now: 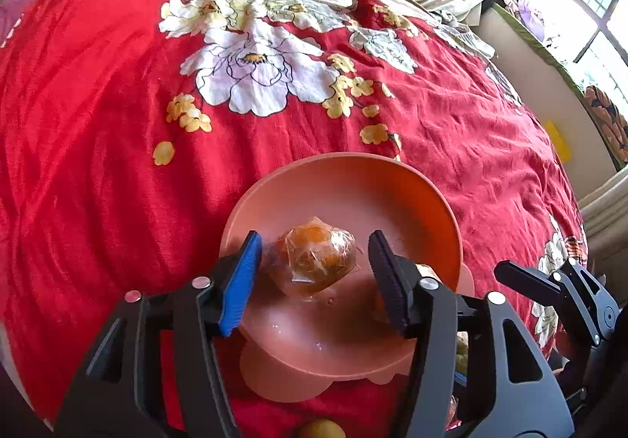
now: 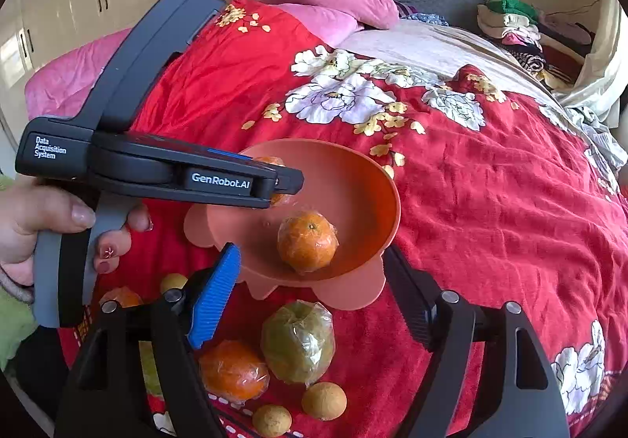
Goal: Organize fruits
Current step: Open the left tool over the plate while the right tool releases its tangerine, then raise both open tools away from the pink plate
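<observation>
On a bed with a red flowered blanket (image 1: 117, 124), a pink bowl (image 1: 341, 163).

From the left wrist view: left claw (image 1: 316, 241) spread over the bowl, one blue pad and one black pad on each side of a wrapped orange (image 1: 318, 257). Orange lying in the bowl, between the pads. Blue pad very near the wrap; hard to tell whether touching. Far right, just the tip of the right claw (image 1: 510, 275). At the bottom edge, only one small yellow fruit (image 1: 320, 430).

From the right wrist view, much more: right claw (image 2: 312, 253) spread wide, pinching nothing, near the bowl's close edge. Second orange (image 2: 308, 241) plain to see inside the bowl, close to the first one, mostly hidden there behind the left claw. Also a hand (image 2: 39, 226) with painted nails around the left claw's handle.

Counted in that view:
- In the bowl: two oranges.
- On the blanket in front of the bowl: two more oranges (image 2: 233, 369), one green wrapped fruit (image 2: 298, 340), three small round fruits (image 2: 324, 400).
- Bowls: one.
</observation>
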